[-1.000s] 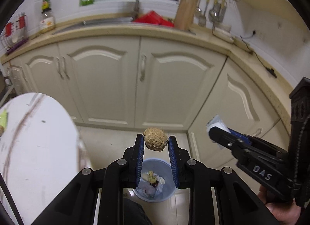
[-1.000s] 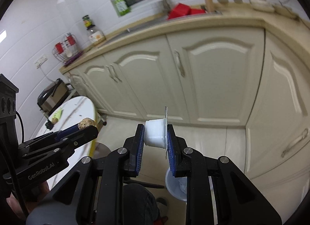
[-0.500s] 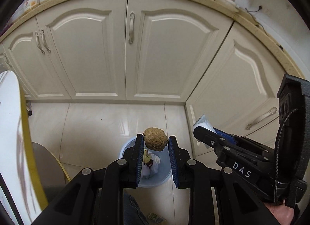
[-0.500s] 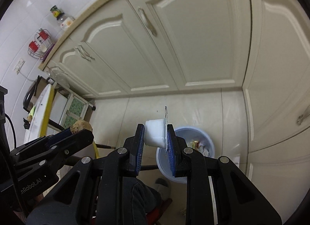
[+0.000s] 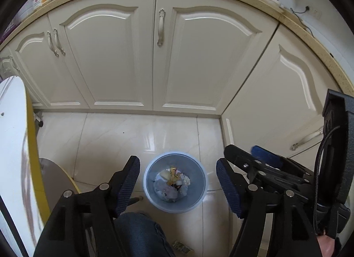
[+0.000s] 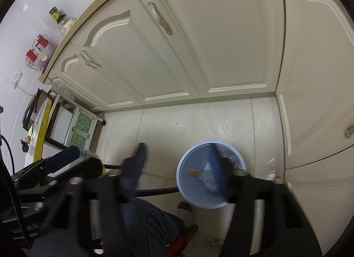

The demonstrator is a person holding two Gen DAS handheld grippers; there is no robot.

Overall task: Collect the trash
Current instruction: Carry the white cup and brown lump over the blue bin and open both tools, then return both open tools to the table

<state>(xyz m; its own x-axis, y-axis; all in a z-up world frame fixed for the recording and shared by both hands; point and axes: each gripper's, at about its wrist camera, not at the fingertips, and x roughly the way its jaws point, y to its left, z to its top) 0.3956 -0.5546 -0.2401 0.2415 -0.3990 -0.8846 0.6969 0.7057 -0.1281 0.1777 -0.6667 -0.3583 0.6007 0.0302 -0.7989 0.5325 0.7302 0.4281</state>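
Note:
A blue waste bin (image 5: 194, 201) stands on the floor tiles with crumpled wrappers and scraps inside. My left gripper (image 5: 177, 164) hangs above it; its jaws are opening wide and nothing is between them. The right gripper (image 5: 243, 149) shows at the right edge of the left wrist view, also spread apart. In the right wrist view the same bin (image 6: 188, 193) lies under my right gripper (image 6: 177, 153), whose blurred jaws are opening with nothing between them. A small brown piece (image 6: 193, 173) shows inside the bin. The left gripper (image 6: 86, 155) is at the left.
Cream cabinet doors (image 5: 159, 58) wrap the corner behind the bin. A white round table with a yellow edge (image 5: 31, 146) stands left. A person's leg in jeans (image 5: 141, 235) is below the grippers. A small scrap (image 5: 181, 246) lies on the floor.
Both grippers sank toward the bin, then opened. The brown lump has left the left jaws and the white cup has left the right jaws.

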